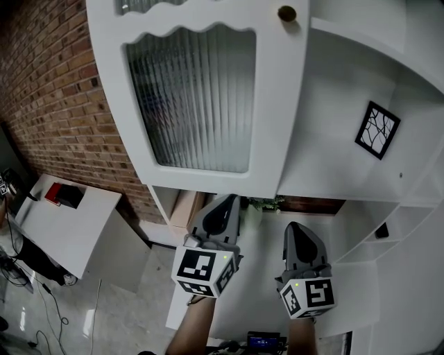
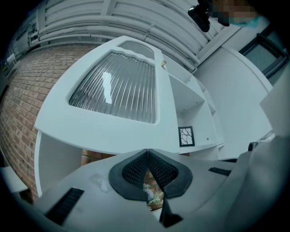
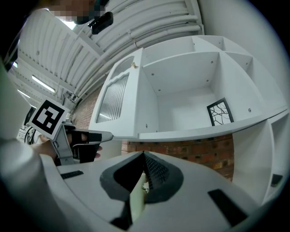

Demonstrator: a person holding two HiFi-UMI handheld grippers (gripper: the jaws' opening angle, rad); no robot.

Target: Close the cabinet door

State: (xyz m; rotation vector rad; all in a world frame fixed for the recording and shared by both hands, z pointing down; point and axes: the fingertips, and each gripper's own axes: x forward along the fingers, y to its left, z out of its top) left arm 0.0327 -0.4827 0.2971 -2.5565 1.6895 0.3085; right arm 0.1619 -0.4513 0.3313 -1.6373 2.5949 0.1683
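While the brick wall (image 1: 55, 90) and a small white bench (image 1: 76, 222) fill the far left, the cabinet door (image 1: 201, 97) hangs just right of them. It is swung clear of the open compartment, its ribbed glass facing the person. Its long axis stands upright, running up the head view, with the knob (image 1: 286, 13) high on the edge nearest the compartment. Which edge carries the hinges I cannot tell.

Below the door's bottom rail sits the left gripper (image 1: 225, 201), fingers pressed fully together on nothing. The tips are right at the rail, though contact is unclear. Beside it, the right gripper (image 1: 300, 230) also looks closed and empty, under the cabinet (image 1: 347, 139).

A narrow closed tip pushing on the rail would probably slide off the painted edge or skid onto the glass. A hard shove could slam the door, and the right gripper may get pinched if it lingers at the opening. Farther right, a framed branch picture (image 1: 377, 130) leans inside.
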